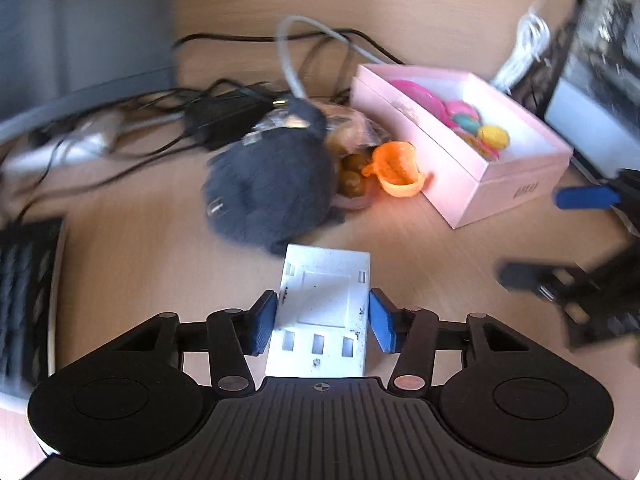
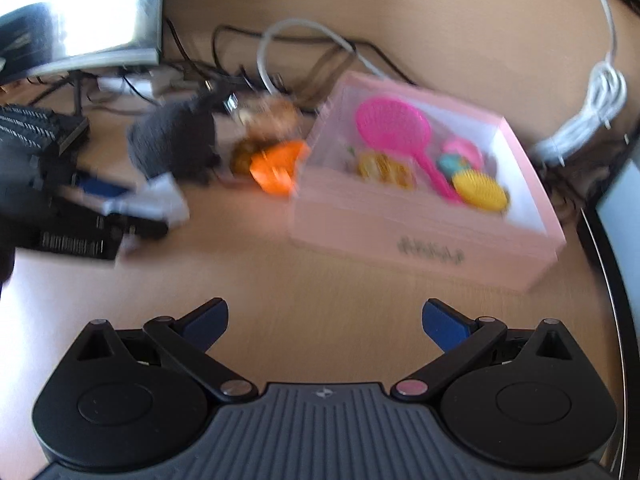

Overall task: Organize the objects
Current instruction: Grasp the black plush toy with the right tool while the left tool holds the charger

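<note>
Two blue pads of my left tongs point(image 1: 323, 322) sit against the long sides of a white power strip point(image 1: 324, 308), pinching it across its width; it lies just in front of the pink box point(image 1: 496, 196), on the near side, with bare bench point(image 1: 132, 264) between them. I judge the strip to be stiff, hard plastic, light to moderate in weight, and smooth enough to slip if I squeeze only a corner. Its flat parallel sides give the best hold, near the middle of its length so it does not tip. No cord is visible from here.

My right tongs point(image 2: 325, 326) are spread wide with nothing between them, above bare bench in front of the box.

Inside the pink box lie a pink round paddle-shaped toy point(image 2: 394, 128), a yellow oval brush-like toy point(image 2: 480, 190), a teal and pink piece point(image 2: 456, 160) and a yellowish item point(image 2: 382, 166) too blurred to name. Just beside the box's left wall sit an orange toy cup point(image 1: 396, 168), a clear bag of brownish things point(image 1: 352, 140) and a grey furry lump point(image 1: 272, 184), touching one another. Behind the box, dark cables point(image 1: 224, 92) tangle.
</note>
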{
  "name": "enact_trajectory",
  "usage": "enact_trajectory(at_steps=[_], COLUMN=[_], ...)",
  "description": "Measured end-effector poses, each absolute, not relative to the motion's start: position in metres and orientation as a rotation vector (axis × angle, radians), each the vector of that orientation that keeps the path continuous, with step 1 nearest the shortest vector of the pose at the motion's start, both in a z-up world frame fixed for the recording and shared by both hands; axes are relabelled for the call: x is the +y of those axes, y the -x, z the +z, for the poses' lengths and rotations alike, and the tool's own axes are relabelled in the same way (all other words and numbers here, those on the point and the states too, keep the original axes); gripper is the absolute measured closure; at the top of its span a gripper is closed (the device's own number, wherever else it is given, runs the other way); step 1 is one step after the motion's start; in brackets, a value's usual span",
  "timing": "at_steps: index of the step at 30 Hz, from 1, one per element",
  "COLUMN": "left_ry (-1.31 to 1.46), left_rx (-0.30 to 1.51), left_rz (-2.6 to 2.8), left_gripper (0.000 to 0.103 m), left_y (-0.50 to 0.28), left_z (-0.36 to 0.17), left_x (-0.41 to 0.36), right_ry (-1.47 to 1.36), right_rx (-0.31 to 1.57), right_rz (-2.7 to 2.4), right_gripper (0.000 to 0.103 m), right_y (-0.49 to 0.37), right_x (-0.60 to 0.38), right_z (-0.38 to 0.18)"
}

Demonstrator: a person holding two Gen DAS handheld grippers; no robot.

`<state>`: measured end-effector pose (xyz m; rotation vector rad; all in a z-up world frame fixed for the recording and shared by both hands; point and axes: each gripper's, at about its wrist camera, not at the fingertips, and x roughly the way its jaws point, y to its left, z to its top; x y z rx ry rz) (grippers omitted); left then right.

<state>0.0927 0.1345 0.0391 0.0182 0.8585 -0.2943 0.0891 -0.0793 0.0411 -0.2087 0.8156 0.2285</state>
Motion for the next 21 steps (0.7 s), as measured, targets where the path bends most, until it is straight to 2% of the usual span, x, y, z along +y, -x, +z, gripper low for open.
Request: enact_trajectory(at_steps=[7,18,21], left_ry=[0.149,0.164,0.162], left_rx=[0.823,0.823,0.843], left_rz=[-0.147,-0.100,-0.113], left_gripper=[0.050,0.050,0.050], left_y=[-0.045,-0.011,-0.004], left_z=[0.063,0.063,0.060], left_x=[0.196,0.236,0.236], right_ry=[0.206,0.369,0.337], right_rx=[0.691,0.702,0.719], right_rz=[0.318,0.344,0.341], right_gripper=[0.000,0.000,0.016], right_y=[-0.118,-0.171,-0.170], right_x=[-0.011,0.089,0.085], right_z=[0.060,0.021,0.025])
